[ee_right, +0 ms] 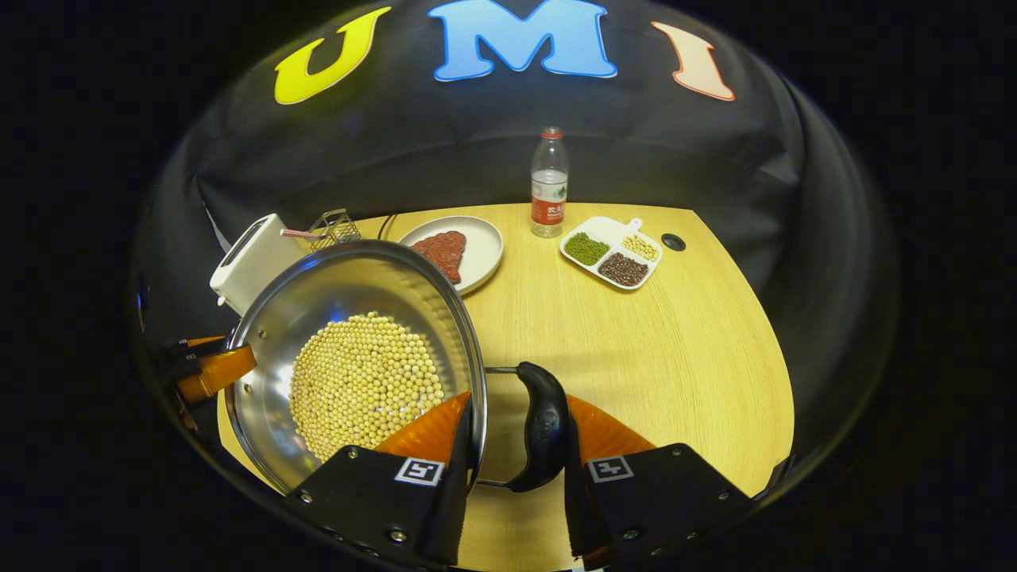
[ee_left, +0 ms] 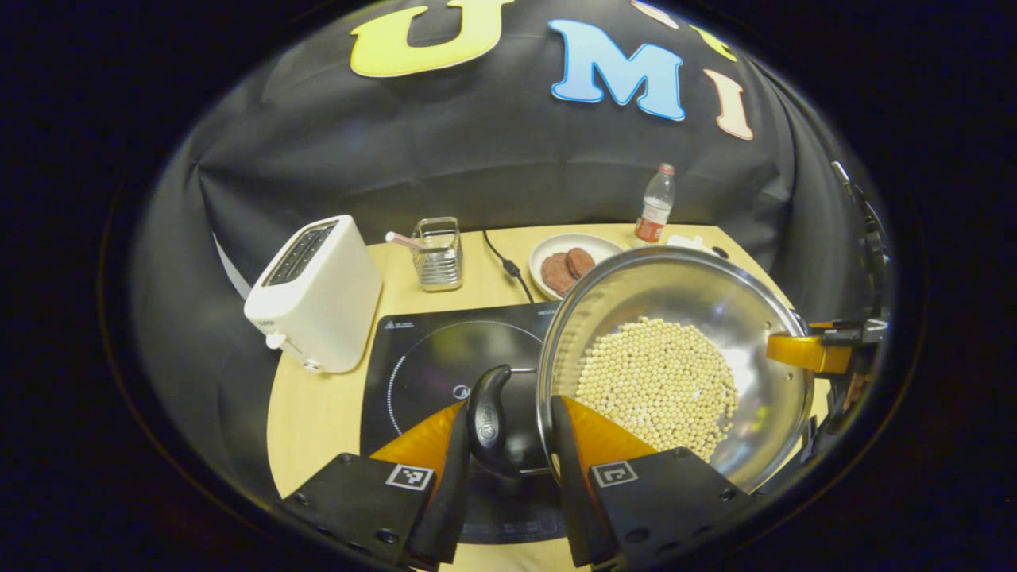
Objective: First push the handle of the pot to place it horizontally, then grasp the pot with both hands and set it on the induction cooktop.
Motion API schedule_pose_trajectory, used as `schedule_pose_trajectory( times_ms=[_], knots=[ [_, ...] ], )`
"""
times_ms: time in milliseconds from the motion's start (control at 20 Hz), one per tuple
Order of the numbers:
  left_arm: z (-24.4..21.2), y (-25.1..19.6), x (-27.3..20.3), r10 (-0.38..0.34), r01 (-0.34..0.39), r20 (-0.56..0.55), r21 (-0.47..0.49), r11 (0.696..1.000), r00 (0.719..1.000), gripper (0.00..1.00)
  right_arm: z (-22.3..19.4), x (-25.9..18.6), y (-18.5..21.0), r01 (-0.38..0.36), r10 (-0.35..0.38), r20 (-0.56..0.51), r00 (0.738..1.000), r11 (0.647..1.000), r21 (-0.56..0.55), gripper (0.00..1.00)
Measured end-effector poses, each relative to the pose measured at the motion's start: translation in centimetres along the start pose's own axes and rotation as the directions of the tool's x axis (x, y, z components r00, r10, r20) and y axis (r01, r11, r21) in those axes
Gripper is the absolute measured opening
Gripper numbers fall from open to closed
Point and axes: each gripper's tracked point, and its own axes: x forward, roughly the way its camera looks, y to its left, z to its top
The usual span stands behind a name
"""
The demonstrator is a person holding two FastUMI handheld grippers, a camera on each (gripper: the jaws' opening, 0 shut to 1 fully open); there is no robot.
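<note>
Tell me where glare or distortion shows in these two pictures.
Left gripper view: bright glare on the pot wall near the far handle; the table edge bends. Right gripper view: glare on the pot left wall; table edge curves; both sharp.

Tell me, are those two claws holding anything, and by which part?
Yes: the pot of beans. The left gripper has its jaws closed around one black side handle, and the right gripper grips the opposite handle.

Bright overhead light, sharp focus, glare inside pot point(ee_left: 675, 349), bowed fisheye edges.
</note>
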Motion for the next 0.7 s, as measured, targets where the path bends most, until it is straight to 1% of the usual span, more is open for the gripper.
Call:
schedule_pose_trajectory(
  times_ms=[50, 100, 350, 400, 450, 700],
  knots=[
    [0.1, 0.7, -0.1, 0.0, 0.0, 0.0, -0.001, 1.0, 1.0, 0.58, 0.2, -0.1, 0.7, -0.002, 0.002, 0.0, 1.0, 1.0, -0.005, 0.51],
    [0.1, 1.5, -0.3, 0.001, -0.001, 0.0, 0.003, 1.0, 1.0, 0.55, 0.3, 0.0, 1.4, -0.007, 0.007, -0.001, 1.0, 1.0, -0.008, 0.51],
    [0.1, 5.2, -0.2, 0.027, -0.027, -0.01, -0.023, 0.999, 1.0, 0.55, 1.2, 1.2, 4.7, -0.036, 0.036, -0.006, 0.999, 0.999, -0.037, 0.51],
    [0.0, 6.0, -0.2, 0.033, -0.033, -0.013, -0.028, 0.999, 0.999, 0.6, 1.4, 1.4, 5.5, -0.041, 0.041, -0.006, 0.999, 0.998, -0.043, 0.51],
    [0.1, 6.7, -0.2, 0.038, -0.038, -0.014, -0.032, 0.999, 0.999, 0.55, 1.7, 1.6, 6.1, -0.045, 0.045, -0.005, 0.999, 0.998, -0.047, 0.51],
    [0.0, 10.1, 0.3, 0.053, -0.054, -0.032, -0.049, 0.997, 0.998, 0.55, 2.2, 2.8, 9.2, -0.06, 0.06, -0.012, 0.998, 0.996, -0.063, 0.51]
  ],
)
